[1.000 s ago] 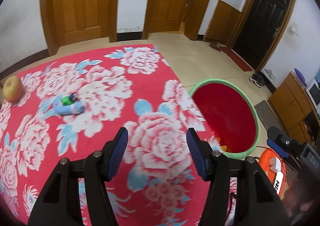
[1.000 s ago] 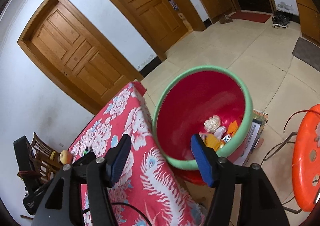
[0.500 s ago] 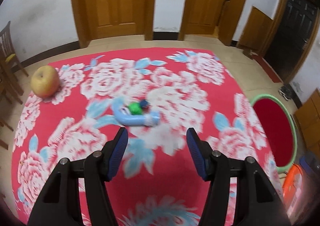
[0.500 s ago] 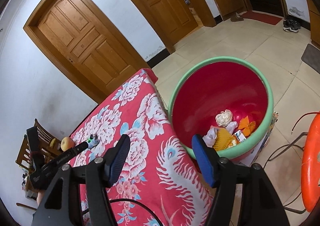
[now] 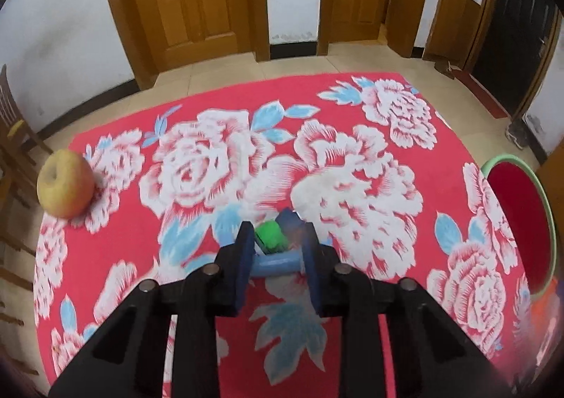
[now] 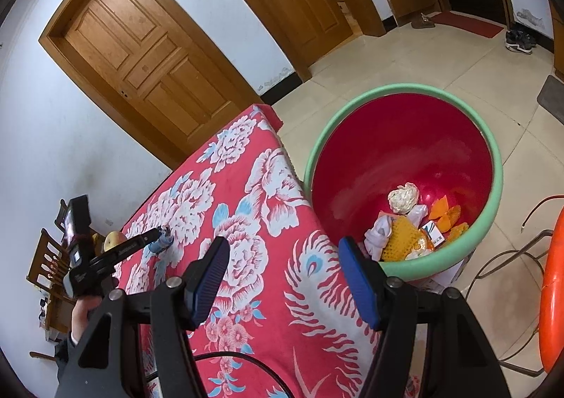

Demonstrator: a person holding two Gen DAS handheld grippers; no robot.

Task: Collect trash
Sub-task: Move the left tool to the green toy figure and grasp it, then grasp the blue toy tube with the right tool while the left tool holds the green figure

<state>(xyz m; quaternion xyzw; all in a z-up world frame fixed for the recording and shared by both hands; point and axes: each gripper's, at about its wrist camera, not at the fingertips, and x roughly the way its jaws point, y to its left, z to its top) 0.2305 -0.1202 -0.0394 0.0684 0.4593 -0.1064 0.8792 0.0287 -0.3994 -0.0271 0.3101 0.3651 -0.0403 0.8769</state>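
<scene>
A light-blue plastic tube (image 5: 274, 264) with a green cap (image 5: 269, 234) lies on the red flowered tablecloth (image 5: 352, 105). My left gripper (image 5: 276, 239) is shut on it, its blue pads pressing the tube from both sides. In the right wrist view the left gripper (image 6: 158, 235) touches down on the same blue piece (image 6: 160, 244) far across the table. My right gripper (image 6: 282, 253) hangs open and holds nothing, over the table's near corner beside the red bin (image 6: 493, 151) with its green rim. Crumpled paper and orange wrappers (image 6: 402, 197) lie in the bin.
A yellow apple (image 5: 65, 186) rests near the table's left edge. The bin's rim (image 5: 511, 160) shows past the right edge. An orange stool (image 6: 553, 292) stands right of the bin. A wooden chair (image 5: 10, 123) is left of the table. A person's hand (image 6: 83, 313) holds the left gripper.
The left gripper swung away from the bin, came down over the blue tube and shut on it. The right gripper drifted slightly and stayed open.
</scene>
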